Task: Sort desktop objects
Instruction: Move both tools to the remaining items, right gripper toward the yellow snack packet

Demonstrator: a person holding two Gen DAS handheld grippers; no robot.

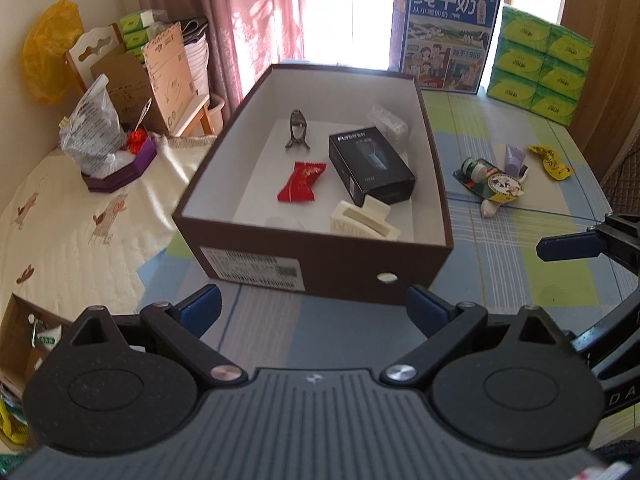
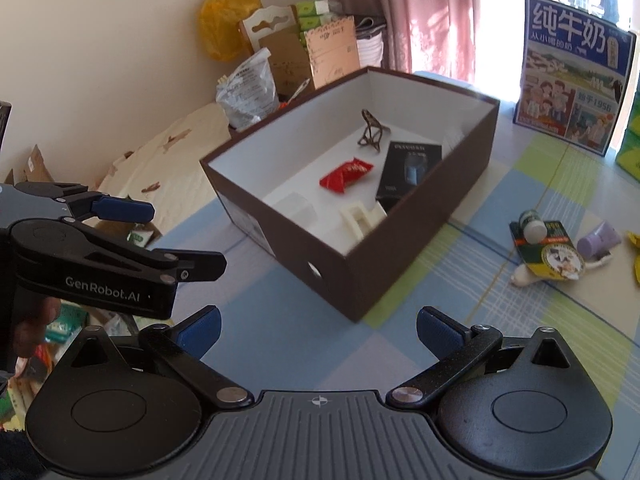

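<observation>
A brown open box (image 1: 320, 276) (image 2: 360, 284) sits on the checked tablecloth. Inside lie a red candy (image 1: 302, 182) (image 2: 347, 174), a black carton (image 1: 370, 166) (image 2: 410, 170), a dark metal clip (image 1: 297, 134) (image 2: 372, 134), a cream hair claw (image 1: 366, 220) (image 2: 362, 218) and a clear plastic piece (image 1: 390, 122). Right of the box lie a green packet with a small bottle (image 1: 490, 182) (image 2: 550, 246), a purple tube (image 1: 514, 158) (image 2: 598, 238) and a yellow candy (image 1: 552, 162). My left gripper (image 1: 314, 312) is open and empty before the box. My right gripper (image 2: 318, 330) is open and empty too.
A blue milk carton case (image 1: 444, 34) (image 2: 572, 72) and green tissue packs (image 1: 540, 64) stand at the table's back. A cream cloth (image 1: 80, 216) with a purple tray (image 1: 120, 170) and a plastic bag lies left of the table. The left gripper's body (image 2: 100, 264) shows at the right wrist view's left.
</observation>
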